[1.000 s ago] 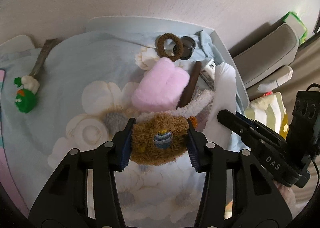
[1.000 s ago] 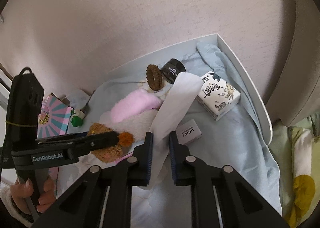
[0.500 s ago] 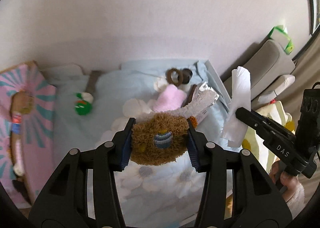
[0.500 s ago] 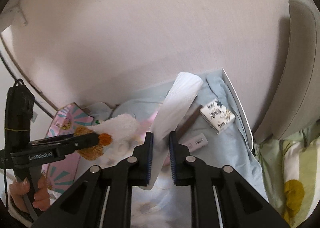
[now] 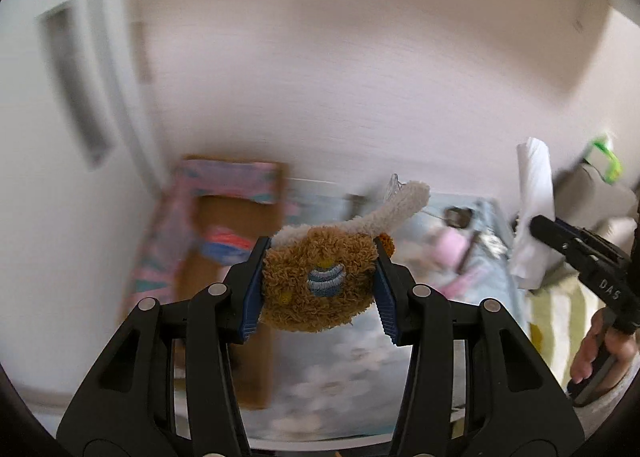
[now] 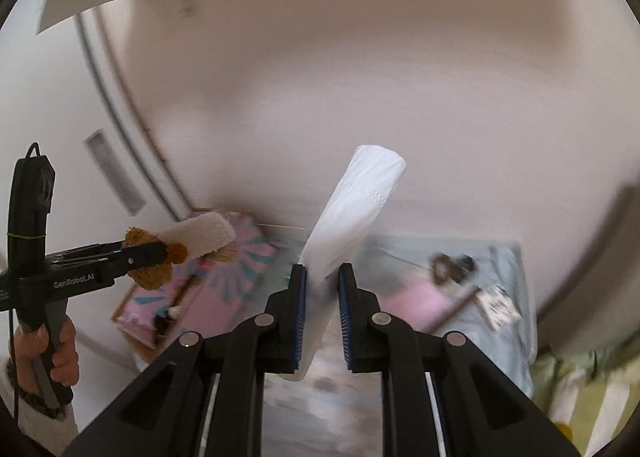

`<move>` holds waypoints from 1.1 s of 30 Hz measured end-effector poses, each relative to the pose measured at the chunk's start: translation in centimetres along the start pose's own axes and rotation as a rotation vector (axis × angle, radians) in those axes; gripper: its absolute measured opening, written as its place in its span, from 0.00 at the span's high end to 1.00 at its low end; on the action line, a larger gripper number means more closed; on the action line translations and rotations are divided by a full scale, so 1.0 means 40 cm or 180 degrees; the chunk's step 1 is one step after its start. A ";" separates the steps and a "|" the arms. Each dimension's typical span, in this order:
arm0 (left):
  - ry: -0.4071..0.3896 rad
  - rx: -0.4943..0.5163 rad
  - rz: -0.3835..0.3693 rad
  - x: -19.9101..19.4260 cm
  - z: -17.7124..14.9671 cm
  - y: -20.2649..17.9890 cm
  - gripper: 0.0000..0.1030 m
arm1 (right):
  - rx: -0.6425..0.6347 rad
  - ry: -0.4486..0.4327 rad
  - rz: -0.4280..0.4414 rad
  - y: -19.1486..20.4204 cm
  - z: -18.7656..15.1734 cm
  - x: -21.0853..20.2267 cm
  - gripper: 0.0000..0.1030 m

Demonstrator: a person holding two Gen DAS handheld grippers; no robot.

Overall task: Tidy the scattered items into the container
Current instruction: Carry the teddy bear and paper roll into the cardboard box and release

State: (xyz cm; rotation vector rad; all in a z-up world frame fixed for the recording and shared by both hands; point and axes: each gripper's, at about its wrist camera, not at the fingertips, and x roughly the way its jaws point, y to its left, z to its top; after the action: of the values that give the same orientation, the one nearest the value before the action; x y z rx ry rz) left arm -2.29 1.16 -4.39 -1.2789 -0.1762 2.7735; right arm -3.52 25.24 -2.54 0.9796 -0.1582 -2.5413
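Left gripper: clamped on a fuzzy brown plush toy held in the air; its cream fleece tail points up and right.
Right gripper: pinched narrow on a white folded paper tissue, long axis upright, tip leaning right.
Container: pink patterned cardboard box, beyond the blue floral bedsheet's left edge.

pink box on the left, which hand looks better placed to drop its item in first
Left, probably. In the left wrist view the left gripper, shut on the brown plush toy, has the open pink box just beyond its fingers. The right gripper, holding the white packet, has it further to one side.
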 end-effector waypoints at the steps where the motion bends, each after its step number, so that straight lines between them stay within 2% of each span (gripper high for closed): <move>1: 0.0007 -0.0058 0.0092 -0.010 -0.004 0.033 0.57 | -0.0063 0.0009 0.0090 0.028 0.011 0.015 0.86; 7: 0.0060 -0.0410 0.0396 -0.005 -0.042 0.184 0.57 | -0.0415 0.0282 0.0666 0.189 0.032 0.149 0.86; 13: 0.0247 -0.0383 0.0637 0.050 -0.101 0.245 0.57 | -0.0806 0.0664 0.0935 0.344 0.019 0.296 0.86; 18: 0.0435 -0.0475 0.0582 0.109 -0.154 0.279 0.57 | -0.0947 0.0922 0.1080 0.407 0.029 0.418 0.86; 24: 0.0568 -0.0377 0.0537 0.166 -0.193 0.277 0.57 | -0.1092 0.1173 0.1124 0.476 0.041 0.551 0.86; 33: 0.0694 -0.0314 0.0419 0.225 -0.220 0.268 0.55 | -0.1110 0.1382 0.1139 0.529 -0.018 0.673 0.86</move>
State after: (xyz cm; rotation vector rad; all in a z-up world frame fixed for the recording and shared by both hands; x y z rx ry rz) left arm -1.71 -7.74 -18.30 -1.6627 -0.2235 2.7338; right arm -13.97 -5.11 -14.44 1.2036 0.2109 -1.9018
